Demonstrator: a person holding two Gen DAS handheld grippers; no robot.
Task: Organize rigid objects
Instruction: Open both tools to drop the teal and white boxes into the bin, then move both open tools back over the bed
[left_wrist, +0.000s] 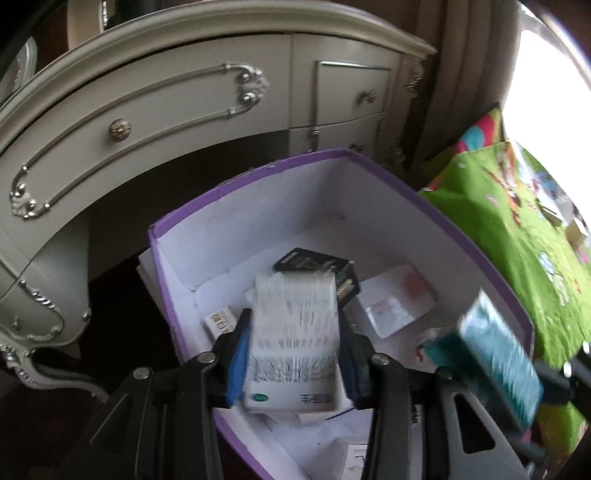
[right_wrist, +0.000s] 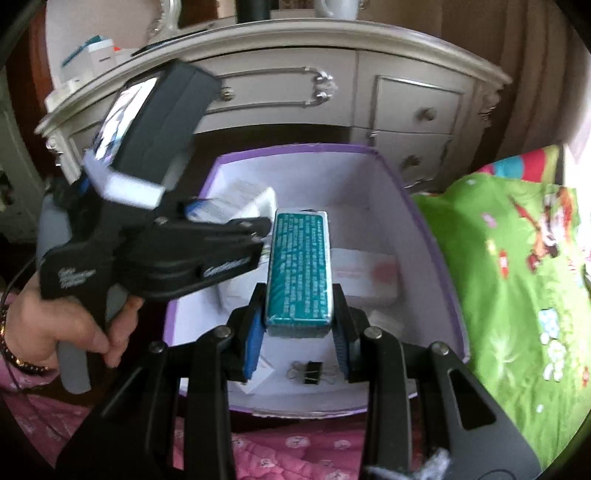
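Purple-rimmed box (right_wrist: 436, 236) sitting open with bare floor mid-right — left gripper (left_wrist: 291, 350) clamping white carton (left_wrist: 293, 339), right gripper (right_wrist: 299, 325) clamping teal carton (right_wrist: 300, 269); print unreadable.

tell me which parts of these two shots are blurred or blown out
Left wrist view: the white box in the left tongs has smeared print, the teal box at the right is streaked by motion, and the window is blown out. Right wrist view: the teal box is fairly sharp, while the left tongs are blurred.
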